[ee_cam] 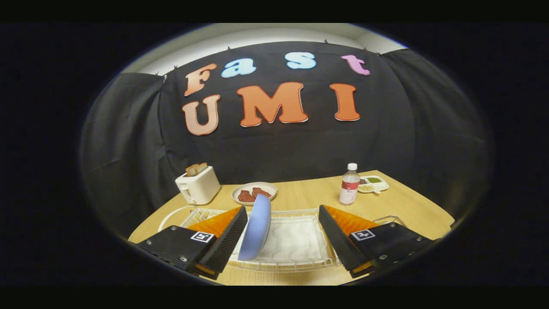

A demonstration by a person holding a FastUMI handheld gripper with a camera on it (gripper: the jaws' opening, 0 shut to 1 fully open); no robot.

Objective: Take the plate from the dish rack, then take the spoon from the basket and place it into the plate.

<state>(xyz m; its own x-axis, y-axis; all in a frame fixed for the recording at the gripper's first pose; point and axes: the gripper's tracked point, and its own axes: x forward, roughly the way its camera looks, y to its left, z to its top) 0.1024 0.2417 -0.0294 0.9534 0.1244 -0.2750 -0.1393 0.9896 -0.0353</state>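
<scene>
A blue plate (256,228) stands on edge in a white wire dish rack (300,262) on the wooden table. My gripper (283,221) hangs just above the rack, open wide. The plate sits between the fingers, right beside the left finger (229,240), with a broad gap to the right finger (336,240). I cannot tell whether the left finger touches the plate. A bit of wire basket (392,219) pokes out behind the right finger; its contents are hidden.
Past the rack stand a white toaster (198,185) with bread slices, a plate of reddish meat (254,193), a clear bottle (349,184) with a white cap, and a small divided dish (372,183). A white mat lines the rack's floor.
</scene>
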